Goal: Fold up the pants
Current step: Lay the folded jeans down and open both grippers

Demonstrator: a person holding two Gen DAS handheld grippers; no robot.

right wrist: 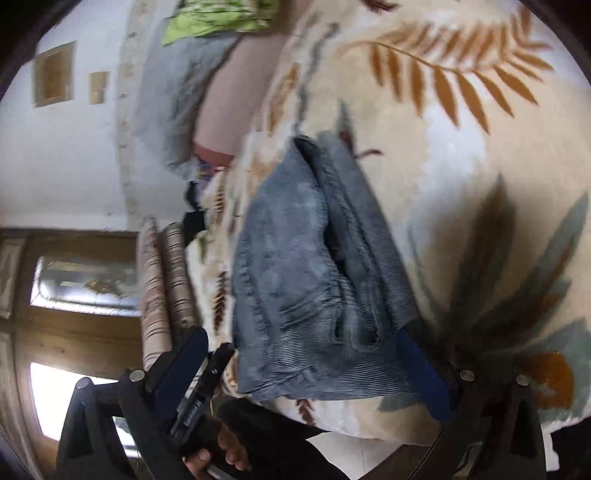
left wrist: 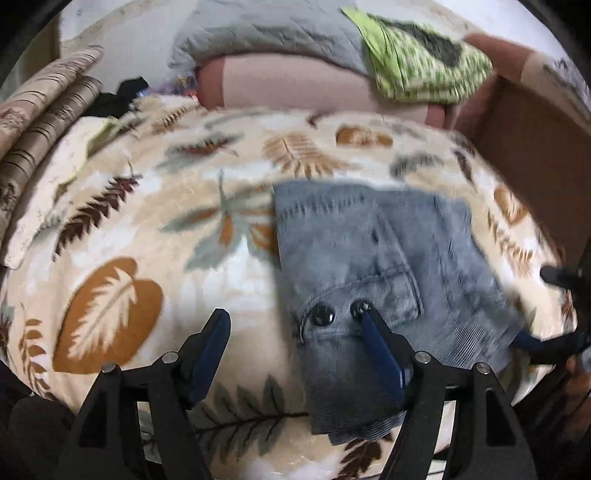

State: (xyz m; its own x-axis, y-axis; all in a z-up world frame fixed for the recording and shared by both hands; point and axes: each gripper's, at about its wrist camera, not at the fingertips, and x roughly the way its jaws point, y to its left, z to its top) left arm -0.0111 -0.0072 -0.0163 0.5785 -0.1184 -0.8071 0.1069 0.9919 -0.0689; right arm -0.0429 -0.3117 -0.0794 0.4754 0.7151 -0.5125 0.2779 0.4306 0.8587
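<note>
We work over a bed spread with a plush cream blanket (left wrist: 122,229) printed with brown, rust and grey-green leaves. Nearest us, our left gripper (left wrist: 295,334) stands wide apart with nothing between its blue pads; one pad tip rests by a dark button on the pants (left wrist: 351,251). Our right gripper (right wrist: 303,345) is also spread wide, straddling the near end of the same garment without pinching it.

The pants are grey-blue corduroy, already folded into a compact stack lying flat on the blanket, with a buttoned pocket flap on top. We judge them soft, limp and fairly thick: layers will sag and slide unless gripped through the whole stack, best at a folded edge or corner.

Farther off lie a black garment (left wrist: 118,98), striped rolled cushions (left wrist: 44,107), a pink pillow (left wrist: 295,81), a grey quilt (left wrist: 266,33) and a green patterned cloth (left wrist: 417,62). Beyond them stands a white wall (right wrist: 74,166).
</note>
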